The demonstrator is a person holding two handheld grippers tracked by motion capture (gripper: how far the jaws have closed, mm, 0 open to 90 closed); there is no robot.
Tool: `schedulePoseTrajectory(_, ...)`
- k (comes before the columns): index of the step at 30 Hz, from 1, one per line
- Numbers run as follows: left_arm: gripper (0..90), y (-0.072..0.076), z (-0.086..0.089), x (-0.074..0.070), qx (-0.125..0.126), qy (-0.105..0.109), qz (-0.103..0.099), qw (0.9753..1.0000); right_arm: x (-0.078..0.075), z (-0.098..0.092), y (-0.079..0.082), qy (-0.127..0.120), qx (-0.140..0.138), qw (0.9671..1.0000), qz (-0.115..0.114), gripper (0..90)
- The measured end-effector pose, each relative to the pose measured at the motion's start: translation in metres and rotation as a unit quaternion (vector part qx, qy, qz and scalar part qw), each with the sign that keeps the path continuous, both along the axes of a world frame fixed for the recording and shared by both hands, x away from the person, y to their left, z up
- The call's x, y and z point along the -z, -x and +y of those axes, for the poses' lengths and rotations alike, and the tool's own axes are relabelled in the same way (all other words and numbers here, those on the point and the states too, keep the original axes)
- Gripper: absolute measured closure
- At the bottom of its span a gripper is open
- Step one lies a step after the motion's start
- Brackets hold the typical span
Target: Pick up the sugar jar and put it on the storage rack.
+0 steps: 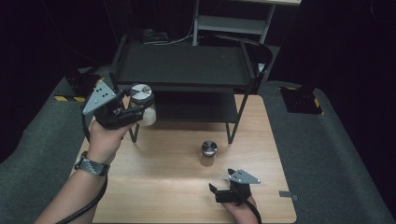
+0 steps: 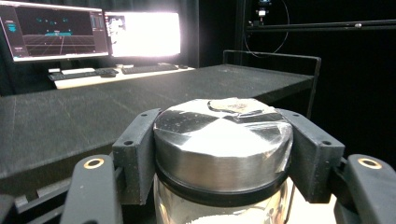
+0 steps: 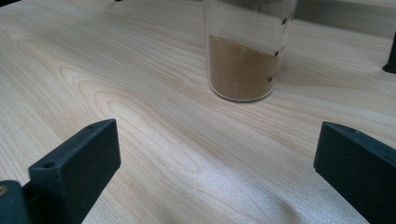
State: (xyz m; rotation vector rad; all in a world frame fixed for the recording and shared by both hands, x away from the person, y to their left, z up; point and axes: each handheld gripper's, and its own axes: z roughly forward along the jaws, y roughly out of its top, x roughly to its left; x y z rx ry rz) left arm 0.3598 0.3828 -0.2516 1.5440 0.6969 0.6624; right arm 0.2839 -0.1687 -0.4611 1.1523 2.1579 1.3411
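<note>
Steel-lidded jar of white powder (image 1: 142,102), clamped in left gripper (image 1: 122,113) jaws, raised toward the black shelf (image 1: 182,65); right gripper (image 1: 223,192), jaws apart, faces the brown-powder jar (image 1: 208,153) at 12 o'clock.

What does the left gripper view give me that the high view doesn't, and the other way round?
Left gripper view alone: two lit monitors and a keyboard behind the rack, plus the fingers pressed on the jar's steel lid. High view alone: the second jar standing on the wooden table, and the right gripper near it, open. Both share the jar with white contents, held by the left gripper, and the black rack.
</note>
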Motion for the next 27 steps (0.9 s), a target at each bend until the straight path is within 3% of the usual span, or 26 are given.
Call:
schedulePoseTrajectory(10,34.4,-0.006,-0.004,-0.019,-0.004,0.009,-0.009,0.9999,0.000,0.000,0.000,0.000,0.000,1.0000,0.000,0.2)
schedulePoseTrajectory(18,34.4,-0.009,-0.012,-0.036,-0.007,0.003,-0.020,0.9998,0.000,0.000,0.000,0.000,0.000,1.0000,0.000,0.2)
schedulePoseTrajectory(27,34.4,-0.019,-0.017,-0.048,-0.012,0.015,-0.013,0.9997,0.000,0.000,0.000,0.000,-0.001,1.0000,0.000,0.2)
